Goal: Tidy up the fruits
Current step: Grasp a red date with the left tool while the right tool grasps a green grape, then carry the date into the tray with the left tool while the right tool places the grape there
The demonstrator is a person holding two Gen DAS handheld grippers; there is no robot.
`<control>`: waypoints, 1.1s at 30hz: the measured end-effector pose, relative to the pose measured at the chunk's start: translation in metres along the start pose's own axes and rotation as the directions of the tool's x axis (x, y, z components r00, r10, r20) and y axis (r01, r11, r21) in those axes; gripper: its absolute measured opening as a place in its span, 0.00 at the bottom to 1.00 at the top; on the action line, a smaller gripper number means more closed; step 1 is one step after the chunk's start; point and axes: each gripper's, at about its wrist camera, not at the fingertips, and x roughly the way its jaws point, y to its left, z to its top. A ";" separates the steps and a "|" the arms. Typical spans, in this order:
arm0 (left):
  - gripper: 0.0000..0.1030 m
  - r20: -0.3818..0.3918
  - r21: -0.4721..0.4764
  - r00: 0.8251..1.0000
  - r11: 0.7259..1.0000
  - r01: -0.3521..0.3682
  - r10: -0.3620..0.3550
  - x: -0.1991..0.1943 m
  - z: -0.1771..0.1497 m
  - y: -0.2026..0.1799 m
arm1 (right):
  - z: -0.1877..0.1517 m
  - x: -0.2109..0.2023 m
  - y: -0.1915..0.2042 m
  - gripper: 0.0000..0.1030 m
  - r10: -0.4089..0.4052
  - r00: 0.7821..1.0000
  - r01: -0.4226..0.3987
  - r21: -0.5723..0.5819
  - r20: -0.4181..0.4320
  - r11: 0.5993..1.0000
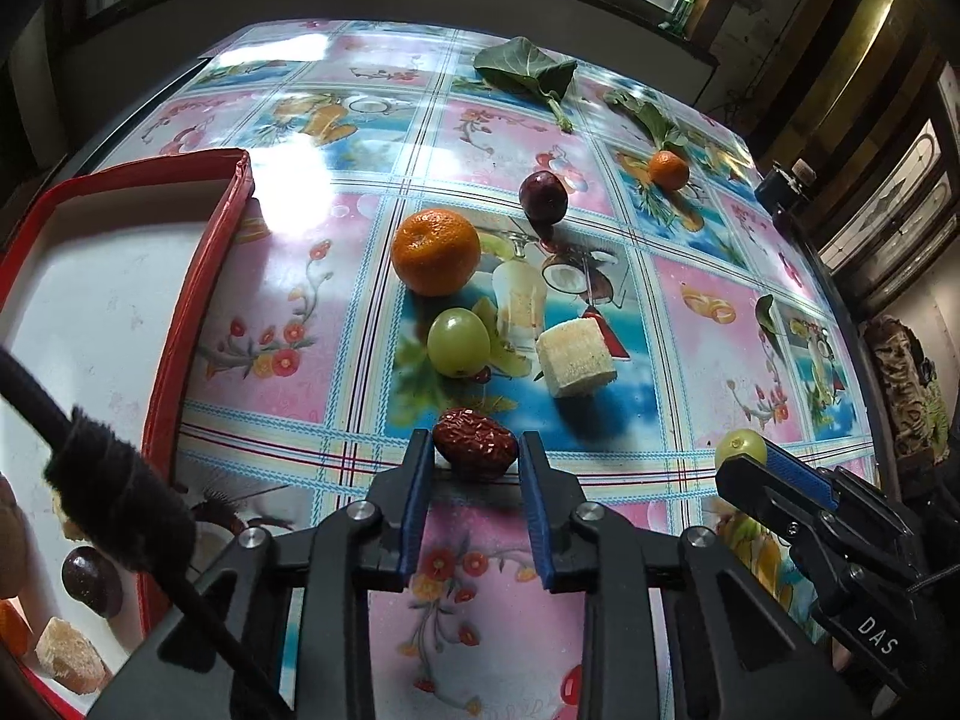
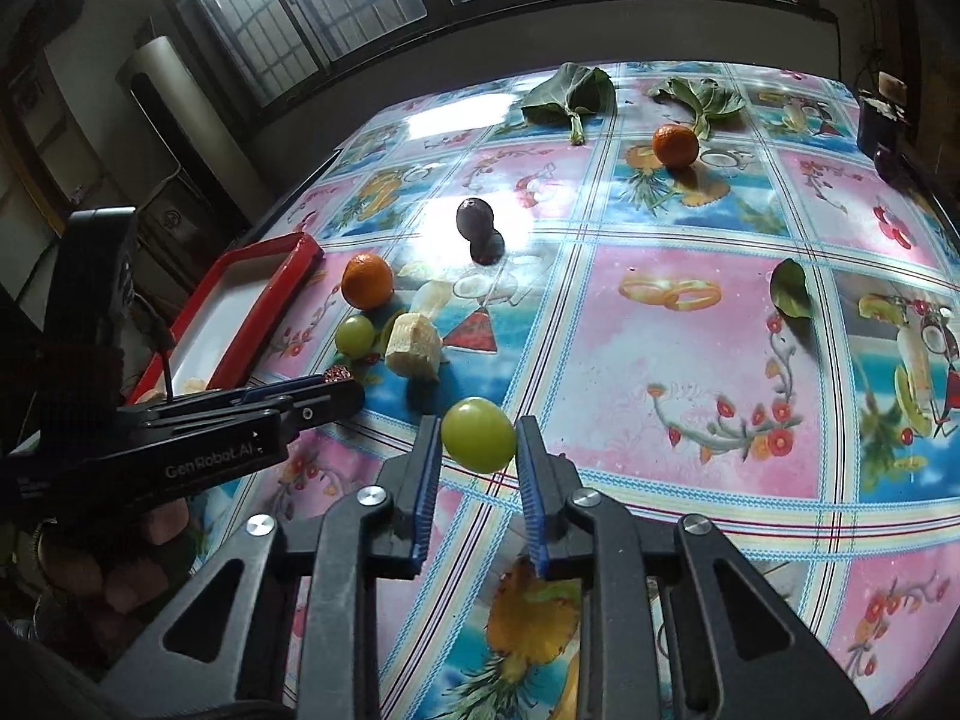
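Note:
My left gripper (image 1: 475, 450) is shut on a wrinkled red date (image 1: 475, 443) just above the table. My right gripper (image 2: 477, 438) is shut on a green grape (image 2: 478, 433); that grape also shows in the left wrist view (image 1: 741, 447). On the table lie a large orange (image 1: 436, 251), another green grape (image 1: 458, 341), a pale banana chunk (image 1: 575, 359), a dark plum (image 1: 543, 197) and a small orange (image 1: 667, 170). A red-rimmed white tray (image 1: 198, 276) at the left holds a dark fruit (image 1: 91, 579) and a pale chunk (image 1: 63, 654).
The table has a glossy patterned cloth (image 2: 690, 360). Green leaves (image 1: 528, 69) lie at its far side and a small leaf (image 2: 791, 288) at the right. A dark cup (image 2: 876, 120) stands at the far right edge. Windows and a wall are behind.

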 end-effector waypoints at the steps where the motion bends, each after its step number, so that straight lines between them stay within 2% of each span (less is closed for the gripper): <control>1: 0.27 0.001 -0.001 1.000 1.000 0.000 0.000 -0.003 -0.003 0.001 | -0.003 -0.002 0.000 0.26 0.003 1.000 -0.003 0.008 0.001 1.000; 12: 0.27 0.066 -0.010 0.989 0.991 -0.131 0.131 -0.049 -0.025 0.011 | -0.023 -0.015 0.026 0.26 0.040 0.999 -0.040 0.005 0.002 0.999; 33: 0.27 0.120 -0.046 0.982 0.989 -0.142 0.146 -0.084 -0.042 0.039 | -0.036 -0.016 0.078 0.26 0.045 0.999 -0.046 -0.073 -0.019 0.996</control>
